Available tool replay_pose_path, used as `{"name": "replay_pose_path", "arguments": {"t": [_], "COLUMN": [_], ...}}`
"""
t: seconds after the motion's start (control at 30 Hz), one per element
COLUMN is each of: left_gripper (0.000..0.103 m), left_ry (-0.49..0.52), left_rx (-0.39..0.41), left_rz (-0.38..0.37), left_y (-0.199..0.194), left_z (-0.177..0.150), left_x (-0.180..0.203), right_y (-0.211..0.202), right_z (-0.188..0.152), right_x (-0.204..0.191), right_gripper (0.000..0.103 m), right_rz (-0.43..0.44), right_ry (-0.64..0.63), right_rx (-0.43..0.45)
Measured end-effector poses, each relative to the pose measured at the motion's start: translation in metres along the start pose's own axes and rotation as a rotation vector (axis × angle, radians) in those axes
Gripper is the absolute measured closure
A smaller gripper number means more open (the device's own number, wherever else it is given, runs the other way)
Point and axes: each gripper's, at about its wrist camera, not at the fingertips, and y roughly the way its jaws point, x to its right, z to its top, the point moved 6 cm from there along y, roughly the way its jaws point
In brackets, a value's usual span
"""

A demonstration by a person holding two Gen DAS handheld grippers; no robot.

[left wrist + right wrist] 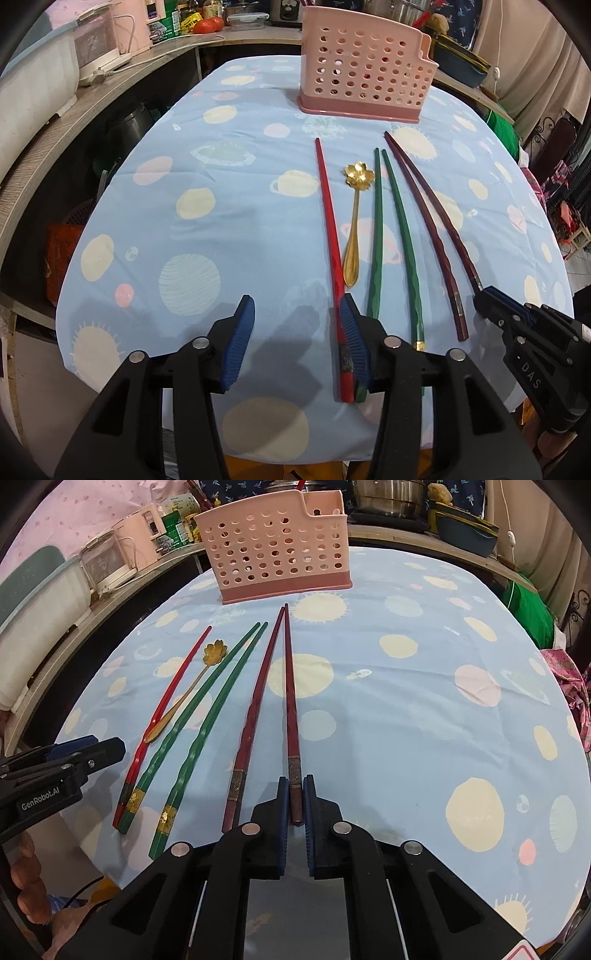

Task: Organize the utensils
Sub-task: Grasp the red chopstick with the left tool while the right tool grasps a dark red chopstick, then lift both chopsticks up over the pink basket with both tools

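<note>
Upright pink holder (275,550), contents unclear; right tool (295,794) pinching maroon chopstick (290,701); left tool (297,332) spread.

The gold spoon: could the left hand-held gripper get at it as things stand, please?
Probably yes: the left hand-held gripper is open, and the gold spoon lies uncovered just ahead, though wedged between the red chopstick and a green chopstick.

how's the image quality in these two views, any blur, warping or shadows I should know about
Left wrist view: sharp, fisheye bends the table edges, dark vignette corners, soft shadows under the left tool. Right wrist view: equally sharp and warped, chopsticks look bowed, no strong glare.
</note>
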Motion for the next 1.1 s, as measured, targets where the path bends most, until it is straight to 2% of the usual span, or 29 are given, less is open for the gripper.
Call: {"name": "replay_pose_path", "arguments": {"t": [0.33, 0.73, 0.83, 1.0, 1.1], "left_gripper": [0.058, 0.06, 0.068, 0.094, 0.096], "left_ry": [0.036, 0.06, 0.056, 0.045, 0.033], "left_rx": [-0.04, -0.037, -0.035, -0.043, -0.047], "left_rz": [-0.018, -0.006, -0.004, -0.025, -0.043], "left_y": [0.01, 0.006, 0.004, 0.003, 0.001], "left_z": [-0.014, -0.024, -0.024, -0.026, -0.026], "left_x": [0.013, 0.012, 0.009, 0.006, 0.004], "right_y": [-0.001, -0.001, -0.001, -0.002, -0.005], "right_z": [-0.001, -0.002, -0.002, -0.003, -0.004], "right_x": [0.001, 0.001, 0.001, 0.002, 0.003], "right_gripper": [0.096, 0.095, 0.096, 0.096, 0.096], "right_rz": [0.003, 0.002, 0.003, 0.012, 0.017], "right_ry": [0.005, 0.005, 0.005, 0.016, 0.026], "right_rx": [-0.001, -0.001, -0.002, -0.005, -0.003]}}
